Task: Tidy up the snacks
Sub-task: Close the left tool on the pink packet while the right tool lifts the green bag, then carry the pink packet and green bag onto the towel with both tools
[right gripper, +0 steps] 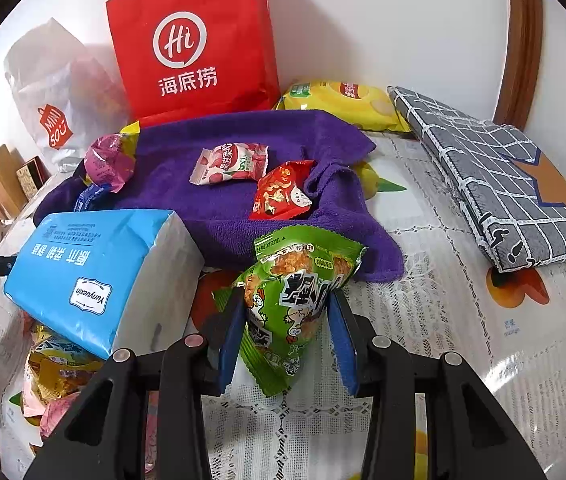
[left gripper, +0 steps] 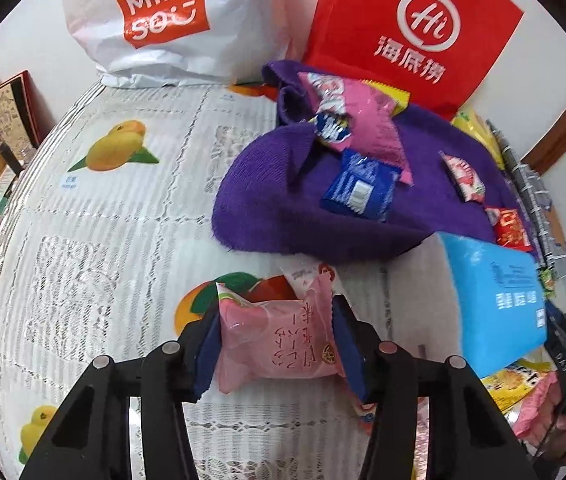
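Your left gripper (left gripper: 277,344) is clamped on a pink snack packet (left gripper: 279,340) just above the lace tablecloth (left gripper: 83,240); your right gripper (right gripper: 287,328) pinches a green snack packet (right gripper: 295,304). One blue tissue pack (right gripper: 95,272) crowds in between them, resting on a pile of snacks (right gripper: 55,376). One purple towel (right gripper: 219,200) lies behind; the left view shows five packets on it, the right view only two clearly. Two bags stand at the wall: red bag (right gripper: 195,40), white bag (left gripper: 163,20). Only the right view shows the grey checked bundle (right gripper: 503,184).

Pink snack packet (left gripper: 279,340) between hand-held gripper (left gripper: 279,350) pads
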A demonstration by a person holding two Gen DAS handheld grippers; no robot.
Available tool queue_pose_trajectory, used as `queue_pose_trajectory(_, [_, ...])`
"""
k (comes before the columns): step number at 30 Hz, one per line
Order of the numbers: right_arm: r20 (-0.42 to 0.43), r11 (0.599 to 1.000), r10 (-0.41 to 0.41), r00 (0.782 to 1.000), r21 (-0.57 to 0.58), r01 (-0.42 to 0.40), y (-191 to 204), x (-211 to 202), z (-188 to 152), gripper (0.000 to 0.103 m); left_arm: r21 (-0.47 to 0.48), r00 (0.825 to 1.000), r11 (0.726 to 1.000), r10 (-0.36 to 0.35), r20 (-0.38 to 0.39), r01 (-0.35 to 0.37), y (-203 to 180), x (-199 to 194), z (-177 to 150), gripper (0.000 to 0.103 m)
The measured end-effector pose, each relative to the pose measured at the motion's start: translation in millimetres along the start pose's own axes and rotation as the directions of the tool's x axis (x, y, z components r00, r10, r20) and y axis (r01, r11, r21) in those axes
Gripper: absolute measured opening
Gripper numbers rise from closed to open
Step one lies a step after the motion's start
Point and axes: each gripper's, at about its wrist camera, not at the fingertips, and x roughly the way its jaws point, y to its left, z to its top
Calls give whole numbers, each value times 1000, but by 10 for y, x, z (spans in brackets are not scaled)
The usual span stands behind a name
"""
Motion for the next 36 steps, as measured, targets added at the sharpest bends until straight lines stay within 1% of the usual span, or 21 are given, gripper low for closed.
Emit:
queue_pose_trajectory(4, [0, 1000, -1, 1000, -1, 1, 2, 2, 2, 41, 3, 999, 999, -44, 23, 43, -23, -55, -1, 48])
queue_pose_trajectory(6, [0, 1000, -2, 1000, -2, 2, 1, 3, 3, 41, 8, 999, 999, -35, 7, 35, -39, -29, -14, 49])
queue_pose_trajectory(8, [-1, 1000, -2, 1000, -2, 2, 2, 3, 3, 41, 14, 1000, 1000, -13, -15, 13, -36, 41, -1, 53])
queue_pose_trajectory(9, [-1, 1000, -2, 1000, -2, 2, 2, 3, 3, 41, 18, 1000, 1000, -3, -27, 4, -39, 63, -1, 58])
queue_pose_trajectory(10, [0, 1000, -3, 1000, -3, 3, 2, 2, 3, 41, 16, 1000, 1000, 0, -28, 1, -37, 66, -2, 60])
queue_pose_trajectory(11, [0, 1000, -3, 1000, -4, 3, 2, 4, 4, 41, 14, 999, 1000, 7, -31, -6, -36, 78, 0, 59])
queue_pose_trajectory(13, [0, 1000, -4, 1000, -4, 4, 2, 3, 3, 41, 13, 999, 1000, 12, -30, -11, -24, 98, -8, 51])
queue_pose_trajectory(15, [3, 1000, -1, 1000, -4, 1, 2, -5, 4, 40, 6, 1000, 1000, -11, -14, 11, -14, 63, -3, 46])
queue_pose_trajectory(16, [7, 1000, -1, 1000, -5, 1, 0, -14, 5, 40, 2, 1000, 1000, -24, -4, 24, -5, 37, 1, 44])
queue_pose_trajectory(20, [30, 1000, -7, 1000, 0, 7, -17, -70, 8, 40, -30, 996, 996, -86, 26, 87, 57, -60, 25, 44])
queue_pose_trajectory(27, [79, 999, -4, 997, 38, 1, -104, -218, 24, 40, -30, 988, 990, -135, 72, 138, 60, -184, 37, 44])
queue_pose_trajectory(33, [108, 998, -43, 993, 53, 37, -124, -443, 142, 40, -6, 982, 989, -145, 118, 147, 25, -322, 45, 44])
queue_pose_trajectory(36, [120, 998, -30, 992, 54, 24, -88, -527, 233, 40, 23, 980, 990, -140, 143, 138, -27, -403, 62, 44])
